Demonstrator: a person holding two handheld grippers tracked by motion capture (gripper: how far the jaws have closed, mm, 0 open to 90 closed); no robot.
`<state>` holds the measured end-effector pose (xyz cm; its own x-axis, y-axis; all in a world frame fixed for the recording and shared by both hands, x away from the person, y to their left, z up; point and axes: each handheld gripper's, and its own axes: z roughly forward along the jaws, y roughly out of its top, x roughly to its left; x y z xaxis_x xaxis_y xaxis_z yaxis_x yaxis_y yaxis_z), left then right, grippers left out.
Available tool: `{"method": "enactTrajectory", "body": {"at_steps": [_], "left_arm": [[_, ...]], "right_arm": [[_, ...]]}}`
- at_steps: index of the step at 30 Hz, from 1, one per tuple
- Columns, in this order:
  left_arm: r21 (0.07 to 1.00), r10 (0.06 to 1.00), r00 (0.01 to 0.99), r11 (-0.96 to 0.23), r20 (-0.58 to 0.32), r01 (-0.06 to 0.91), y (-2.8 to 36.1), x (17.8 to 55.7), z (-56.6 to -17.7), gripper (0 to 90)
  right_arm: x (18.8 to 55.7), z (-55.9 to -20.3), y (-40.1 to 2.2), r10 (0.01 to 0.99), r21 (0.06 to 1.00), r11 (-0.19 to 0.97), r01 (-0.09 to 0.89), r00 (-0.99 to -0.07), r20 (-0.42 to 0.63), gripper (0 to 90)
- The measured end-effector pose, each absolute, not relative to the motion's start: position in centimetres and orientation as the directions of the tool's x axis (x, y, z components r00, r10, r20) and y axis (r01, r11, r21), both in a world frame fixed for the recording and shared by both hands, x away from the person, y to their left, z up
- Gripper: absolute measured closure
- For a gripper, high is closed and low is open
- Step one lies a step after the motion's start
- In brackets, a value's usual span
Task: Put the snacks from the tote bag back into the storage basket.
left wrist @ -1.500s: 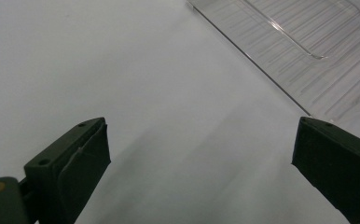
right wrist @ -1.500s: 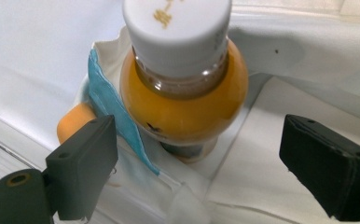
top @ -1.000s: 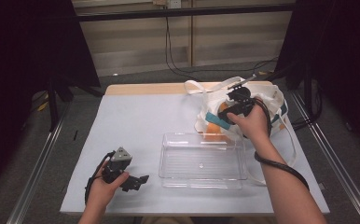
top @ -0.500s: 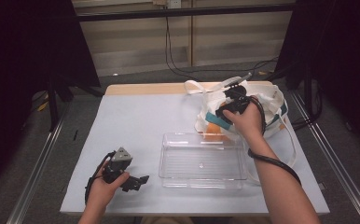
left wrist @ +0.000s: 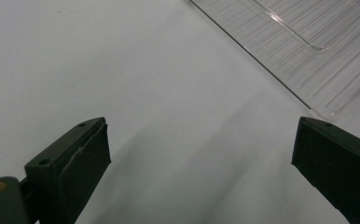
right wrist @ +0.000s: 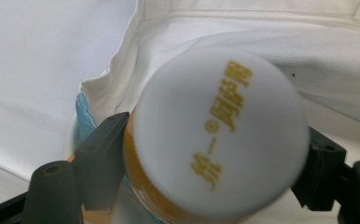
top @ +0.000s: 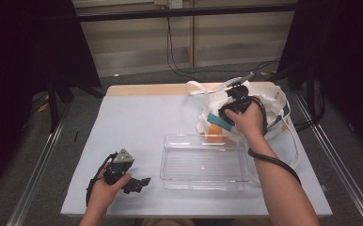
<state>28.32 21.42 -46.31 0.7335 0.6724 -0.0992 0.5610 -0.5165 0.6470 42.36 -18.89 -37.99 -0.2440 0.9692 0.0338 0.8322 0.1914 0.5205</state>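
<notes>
Your right tool [right wrist: 206, 158], jaws just closing, grips the white-capped orange bottle [right wrist: 220, 135] inside the tote bag [top: 273, 106] at the tabletop's 2 o'clock, ready for lifting out. Left tool [top: 139, 182] rests open at 7 o'clock, clear of the empty tray [top: 202, 162].

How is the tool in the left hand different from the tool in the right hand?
The left tool has wide-open jaws with nothing between them; the right tool has its jaws against an orange bottle with a white cap, and they have just been closing. The left tool rests low over the white table near the clear tray; the right tool reaches into the white bag. Both have two black jaws.
</notes>
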Motion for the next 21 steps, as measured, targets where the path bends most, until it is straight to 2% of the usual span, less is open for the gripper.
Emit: {"method": "enactTrajectory", "body": {"at_steps": [21], "left_arm": [[0.648,0.674,0.732,-0.513,-0.101,0.562,21.46,28.34,-46.31,4.1]], "right_arm": [[42.74,-38.18,-18.61,0.976,0.49,0.17,0.855,-0.215,0.036,29.7]]}}
